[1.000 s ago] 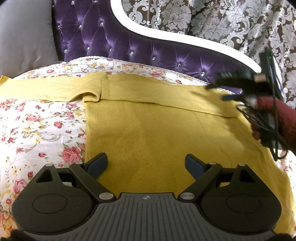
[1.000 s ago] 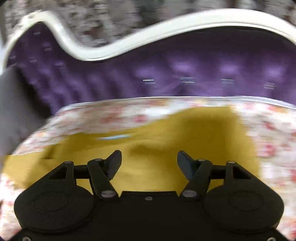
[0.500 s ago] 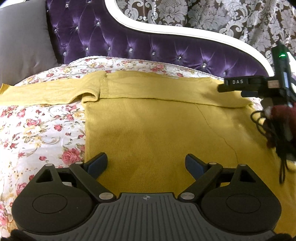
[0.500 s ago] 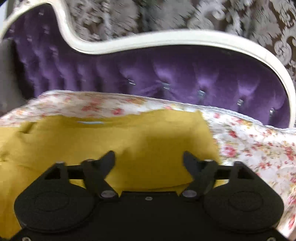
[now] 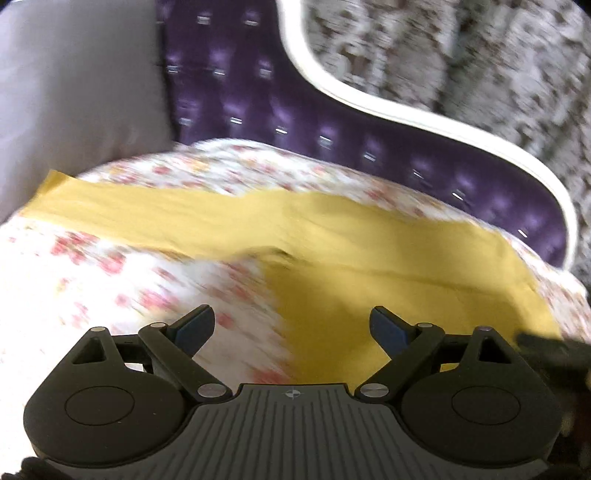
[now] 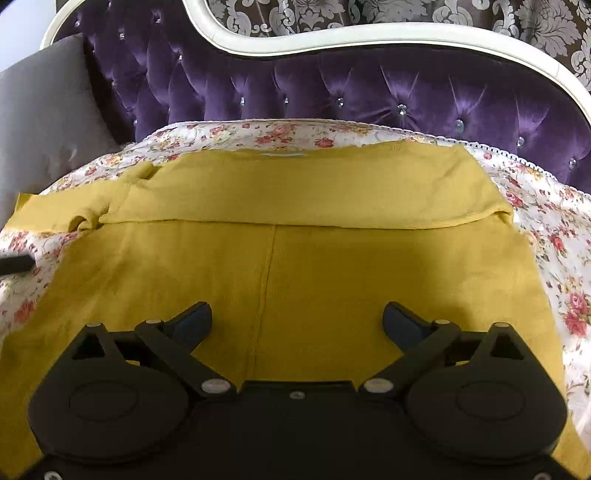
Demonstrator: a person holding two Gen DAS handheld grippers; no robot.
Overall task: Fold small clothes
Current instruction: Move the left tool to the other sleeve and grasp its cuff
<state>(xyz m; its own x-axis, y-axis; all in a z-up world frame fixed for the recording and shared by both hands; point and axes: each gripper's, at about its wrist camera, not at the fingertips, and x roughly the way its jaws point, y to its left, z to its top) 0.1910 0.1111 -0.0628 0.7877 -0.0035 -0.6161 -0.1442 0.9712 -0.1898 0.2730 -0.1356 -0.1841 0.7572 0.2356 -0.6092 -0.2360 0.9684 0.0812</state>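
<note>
A mustard-yellow knit garment point(image 6: 295, 266) lies spread flat on the floral bedsheet point(image 6: 554, 236). Its right sleeve is folded across the top of the body point(image 6: 295, 192). Its left sleeve point(image 5: 140, 214) stretches out to the left across the sheet. My left gripper point(image 5: 291, 325) is open and empty, hovering over the garment's left edge; that view is motion-blurred. My right gripper point(image 6: 297, 321) is open and empty, above the middle of the garment body. A dark tip of the left gripper point(image 6: 14, 262) shows at the left edge of the right wrist view.
A purple tufted headboard point(image 6: 369, 85) with a white frame stands behind the bed. A grey pillow point(image 6: 40, 122) leans at the back left, also in the left wrist view point(image 5: 74, 92). Patterned wallpaper point(image 6: 406, 11) is behind.
My left gripper has swung left, from over the garment body to its left edge. My right gripper has pulled back and left to over the centre. Both stay open.
</note>
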